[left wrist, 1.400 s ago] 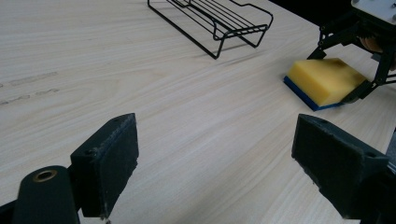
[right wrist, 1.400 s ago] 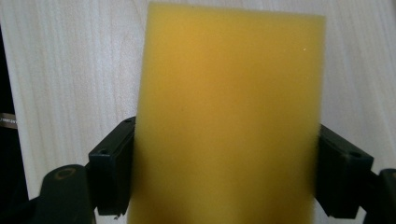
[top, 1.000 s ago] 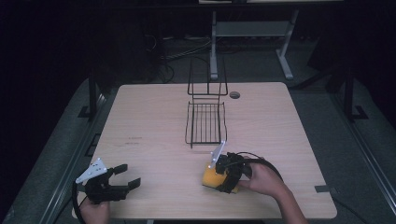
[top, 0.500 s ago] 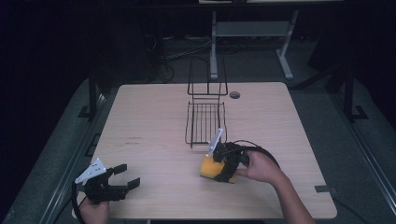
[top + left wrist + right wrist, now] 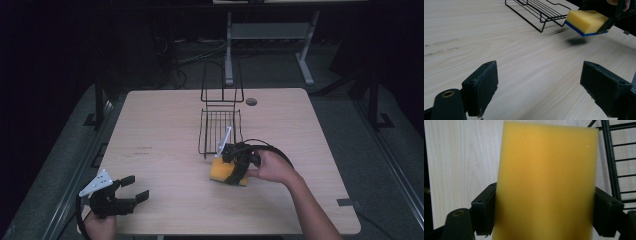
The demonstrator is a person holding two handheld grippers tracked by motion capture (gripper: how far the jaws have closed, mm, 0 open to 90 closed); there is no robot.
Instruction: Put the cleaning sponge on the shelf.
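A yellow sponge (image 5: 223, 171) with a blue underside is gripped between the jaws of the right tongs (image 5: 234, 167) and held clear of the desk (image 5: 165, 125), just beside the near end of a black wire rack (image 5: 220, 127). The left tongs (image 5: 131, 189) are held wide open and empty at the desk's near left corner, well apart.

Both claws are black; left claw (image 5: 134, 189) carries a pale three-cornered plate; right claw (image 5: 231, 171) trails a black cable.
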